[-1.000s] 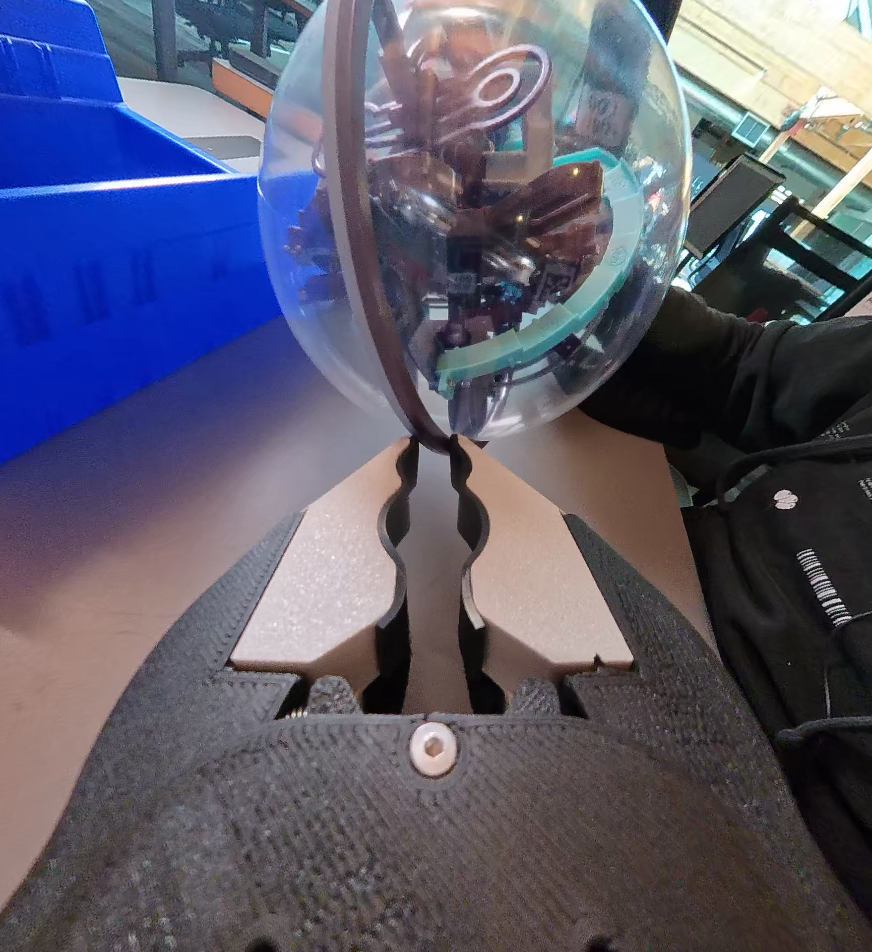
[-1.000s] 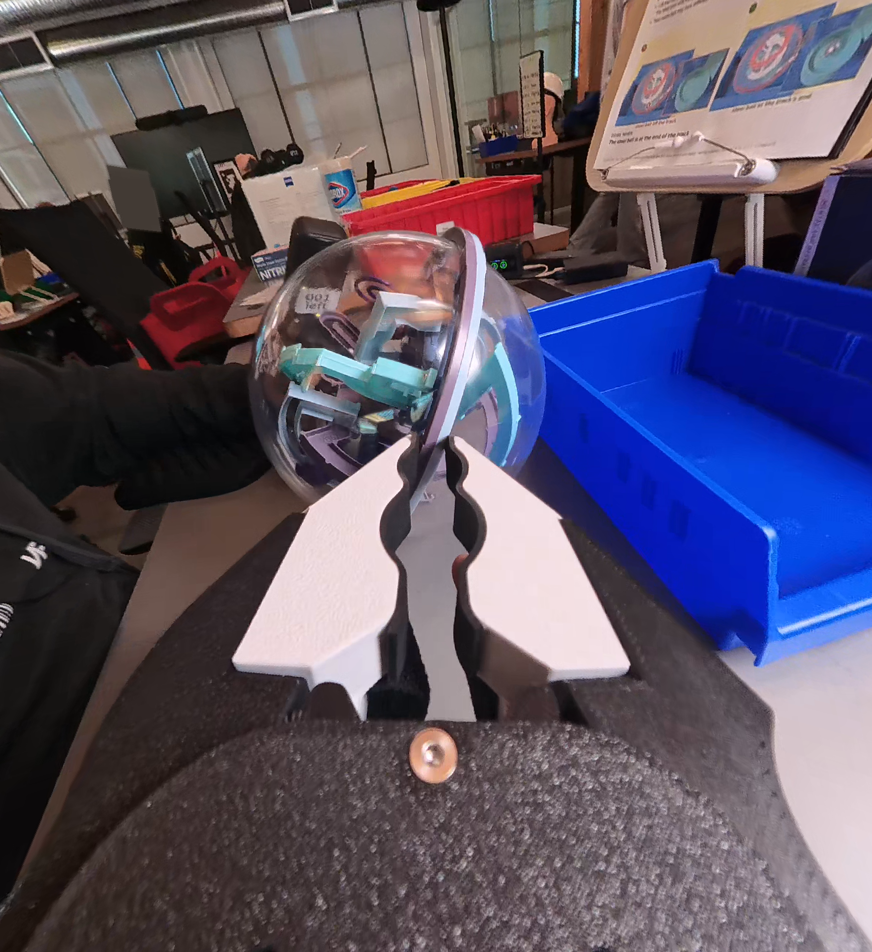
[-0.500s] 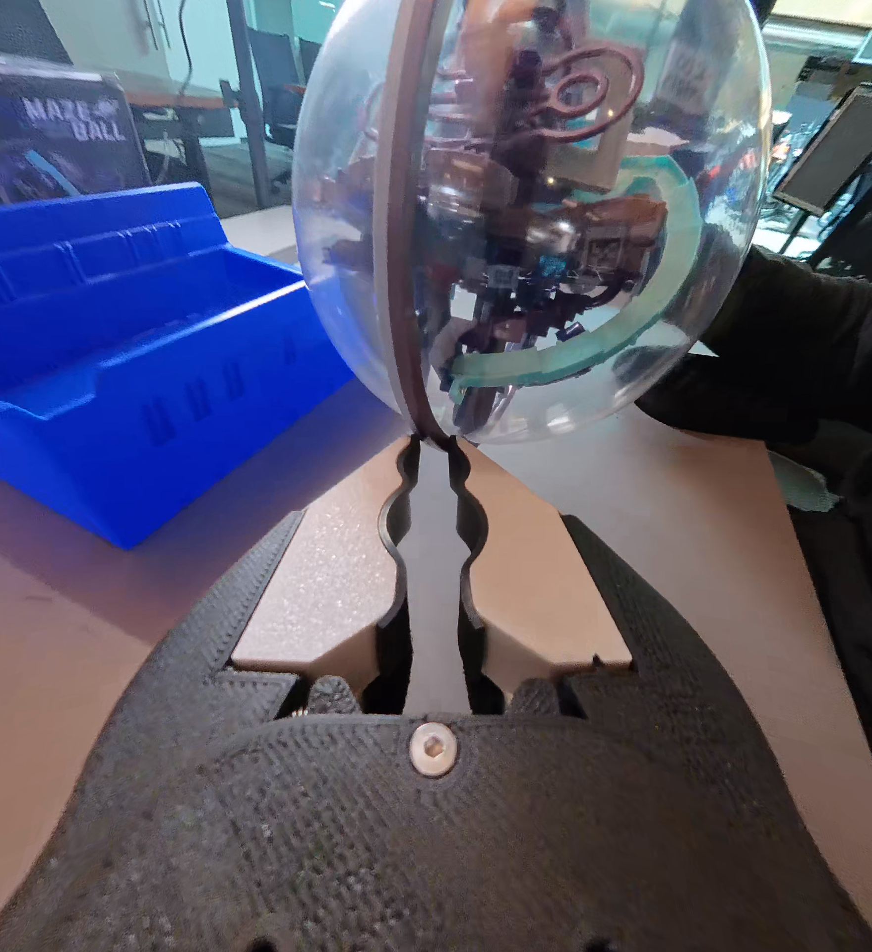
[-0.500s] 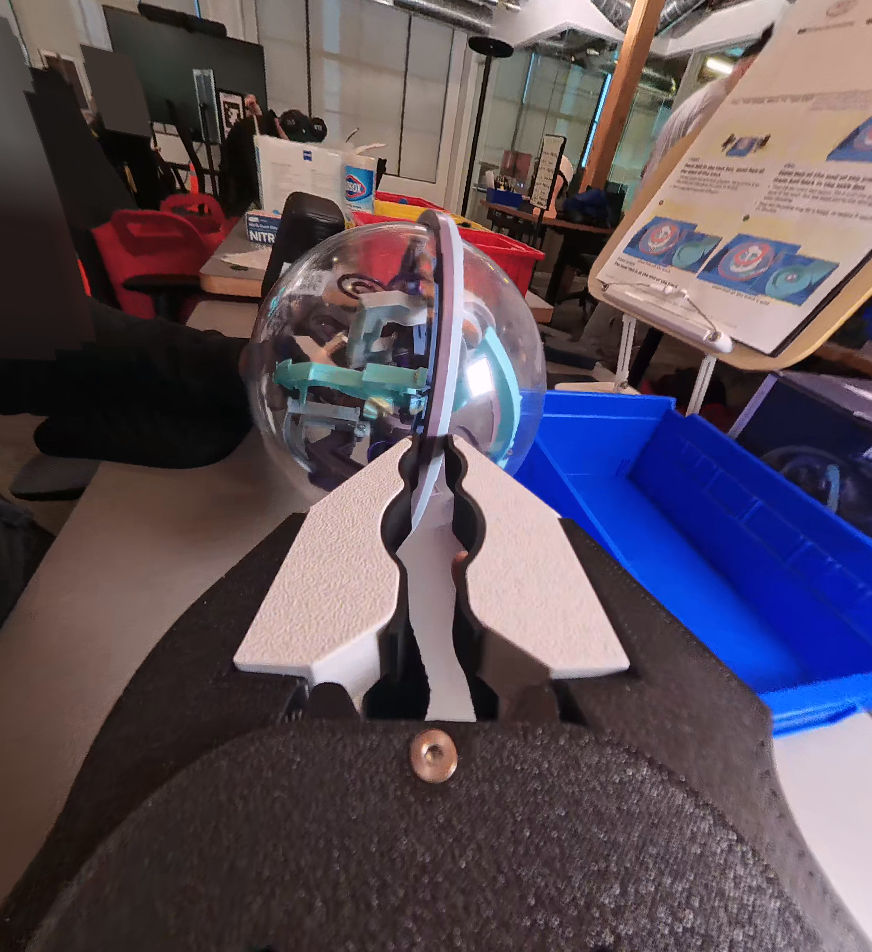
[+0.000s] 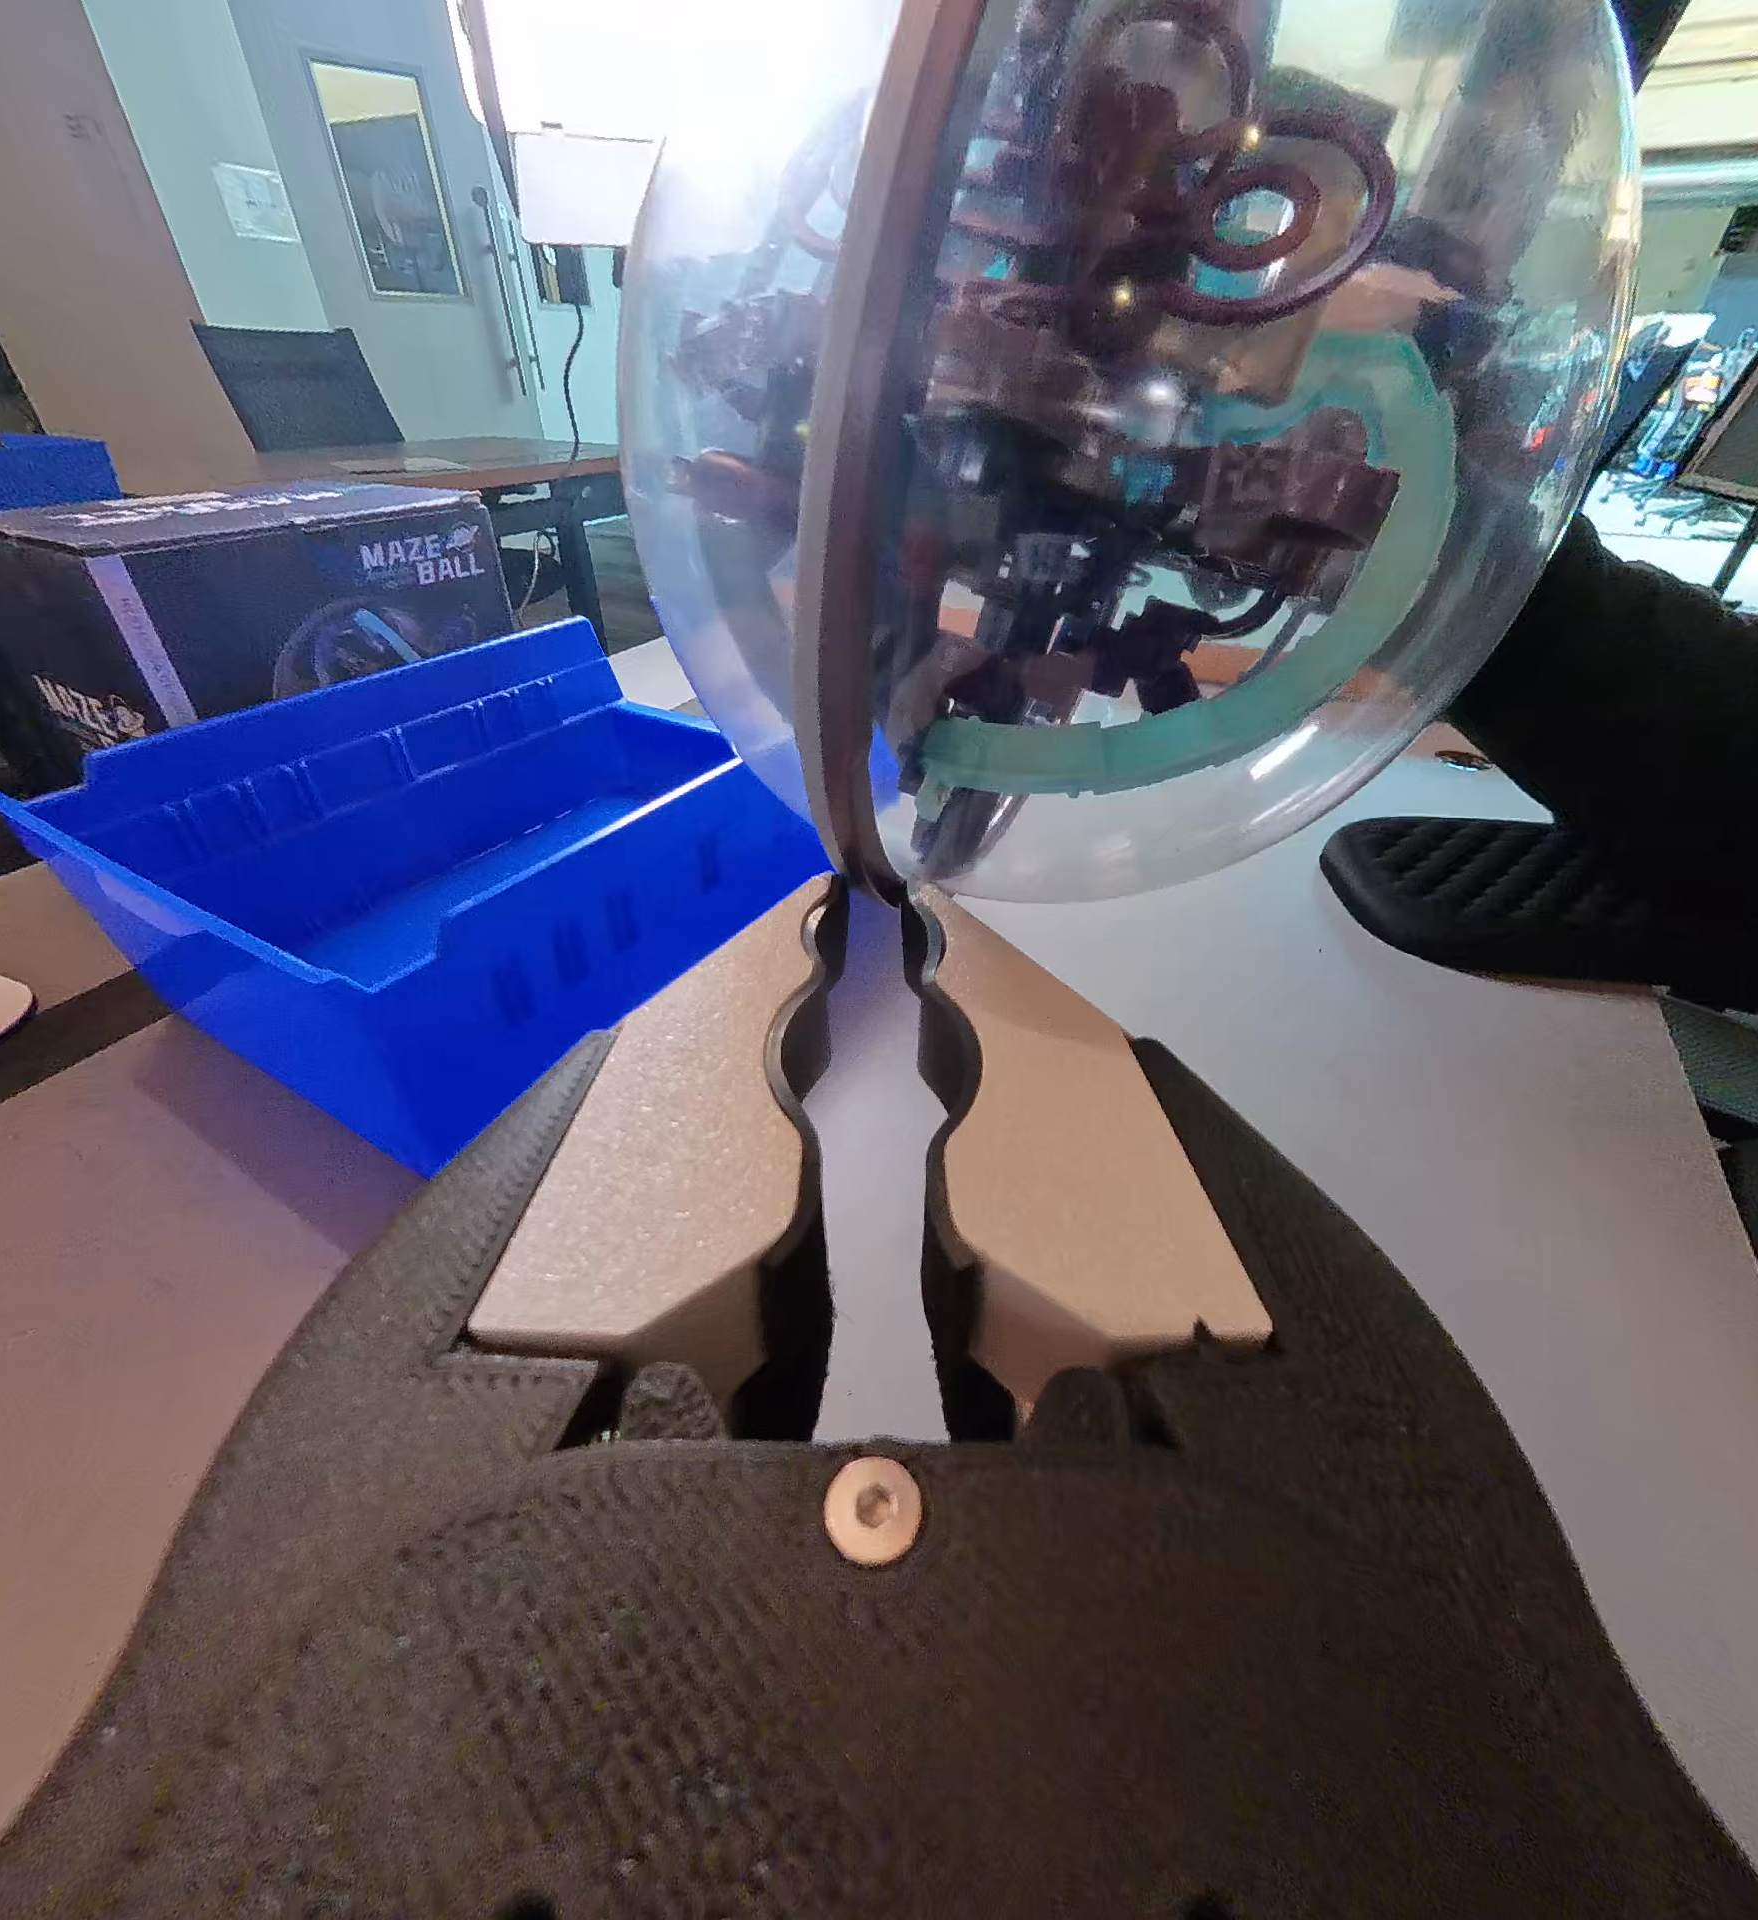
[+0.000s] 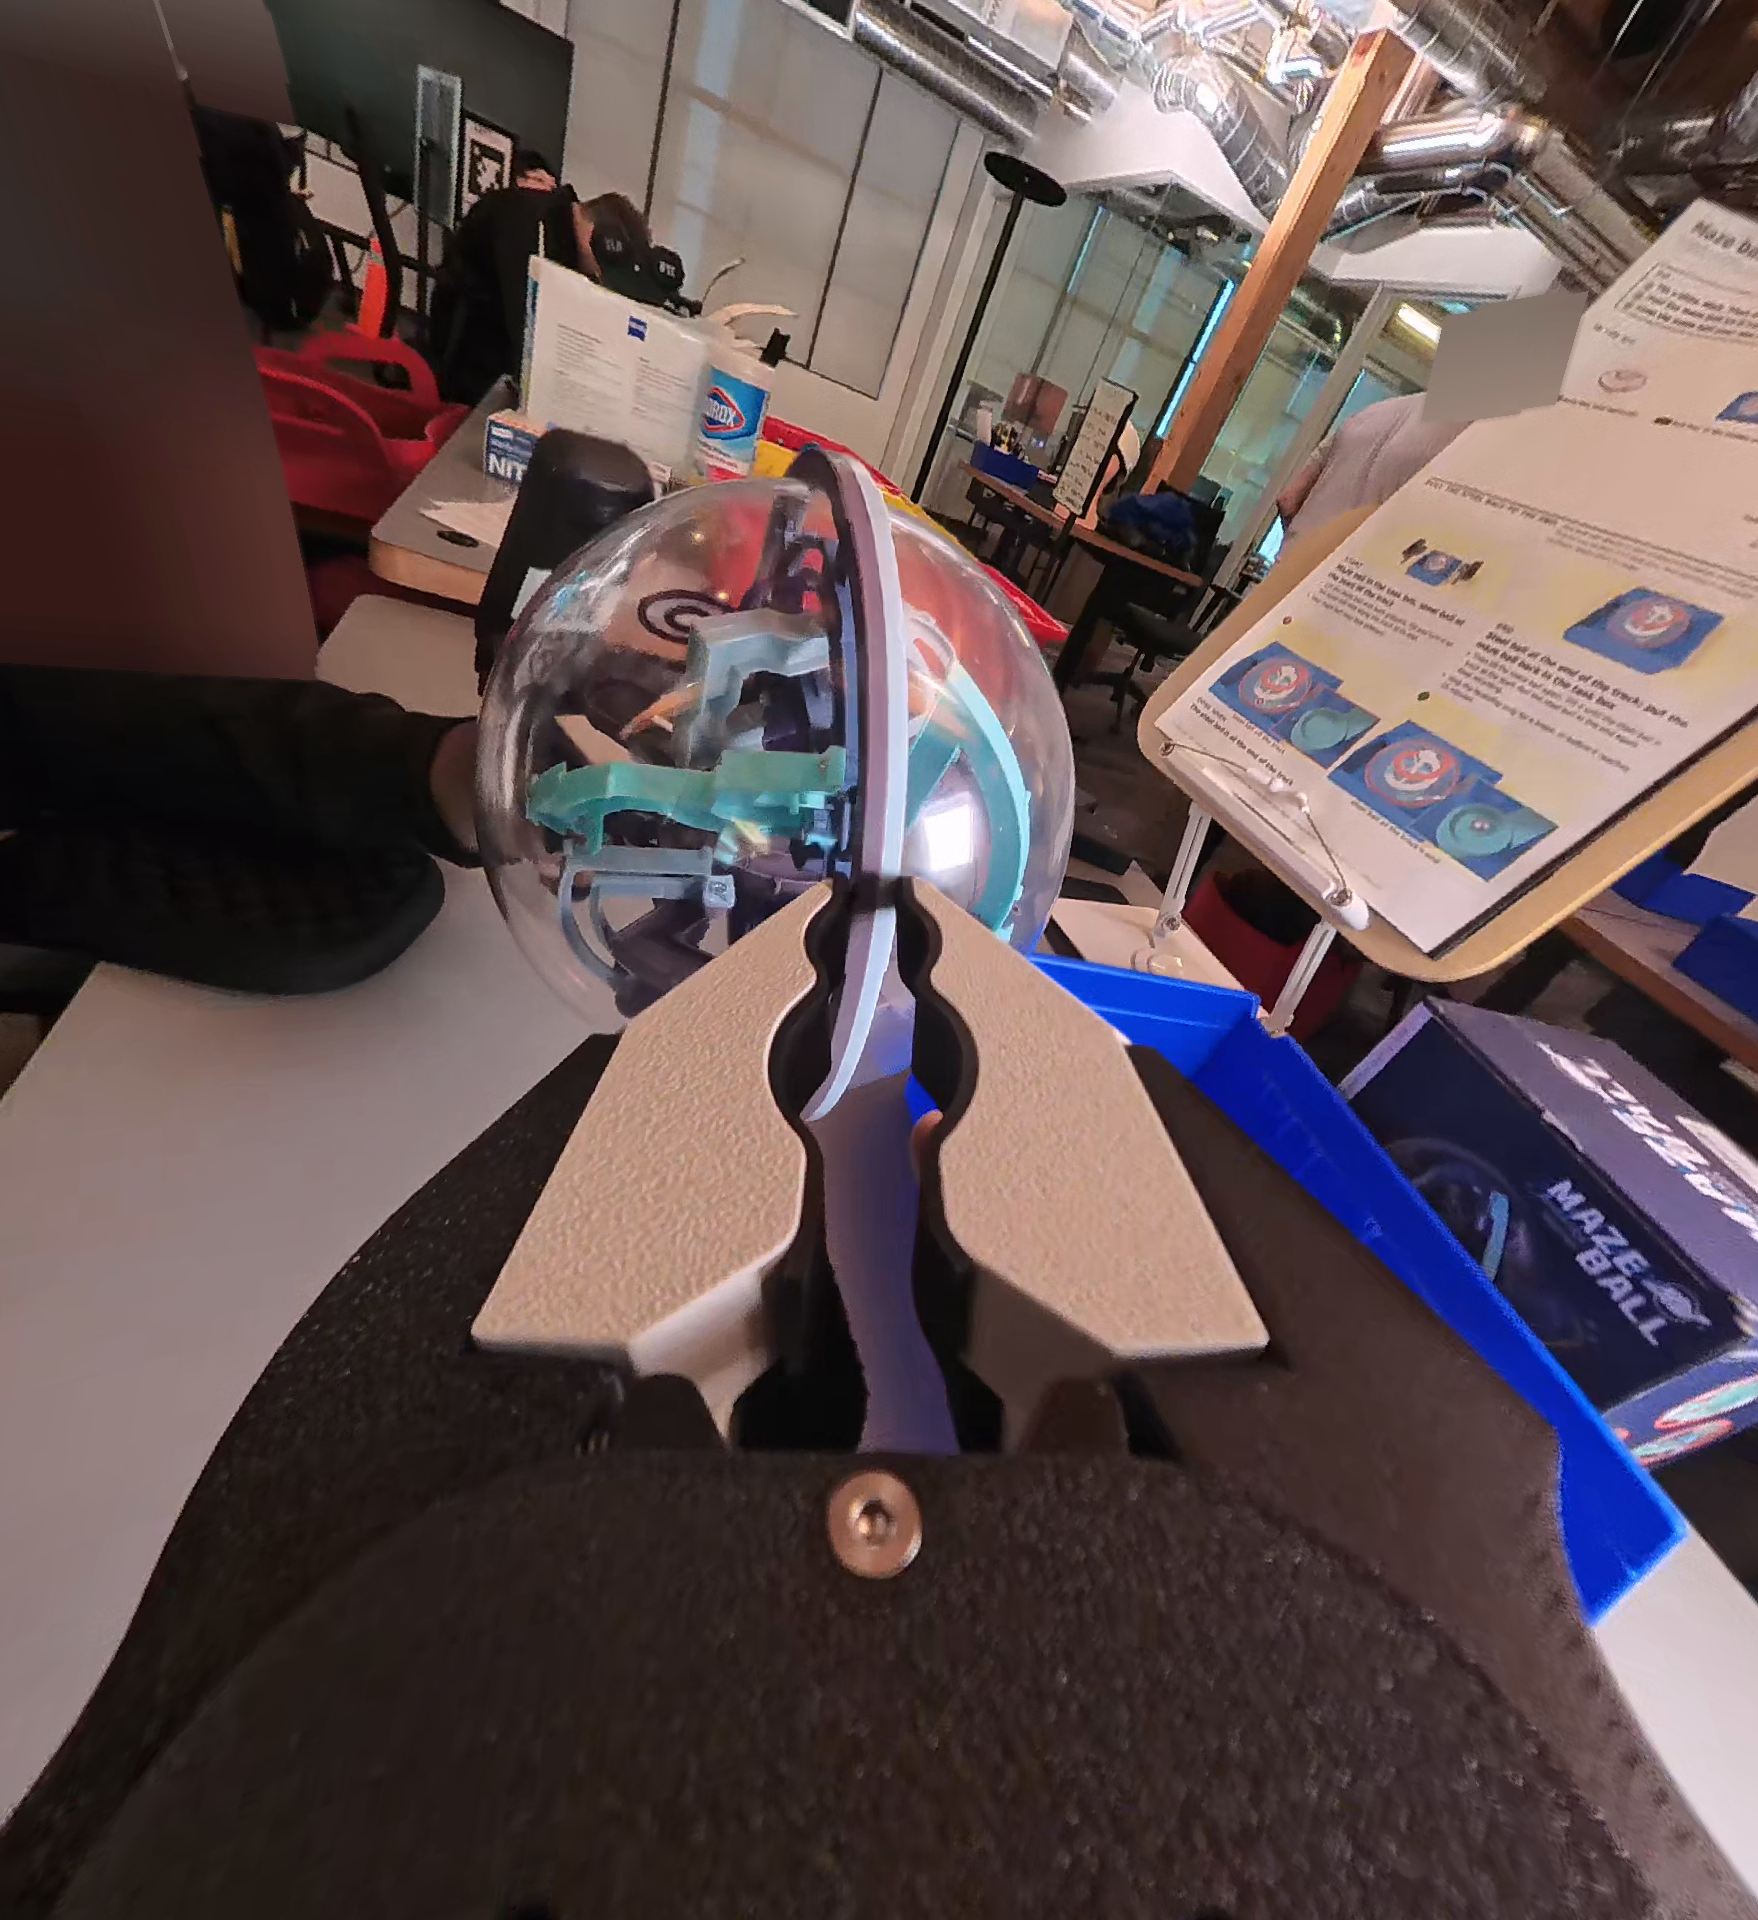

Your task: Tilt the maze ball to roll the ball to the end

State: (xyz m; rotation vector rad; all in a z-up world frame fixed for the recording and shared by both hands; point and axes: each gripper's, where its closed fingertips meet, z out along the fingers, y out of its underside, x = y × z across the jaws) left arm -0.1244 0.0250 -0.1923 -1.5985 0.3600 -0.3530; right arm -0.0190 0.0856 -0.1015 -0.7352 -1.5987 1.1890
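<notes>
Clear plastic maze ball with teal and brown tracks, held aloft above white tabletop.
Equatorial rim pinched by left hand-held gripper and right hand-held gripper, both nearly closed; blue plastic bin beside.

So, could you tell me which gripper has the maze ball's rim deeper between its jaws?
The right gripper: the rim of the maze ball runs well back between its jaws, whereas the left gripper pinches it only at the very tips.

Glossy clear plastic maze ball; matt, grainy fingers.
</notes>
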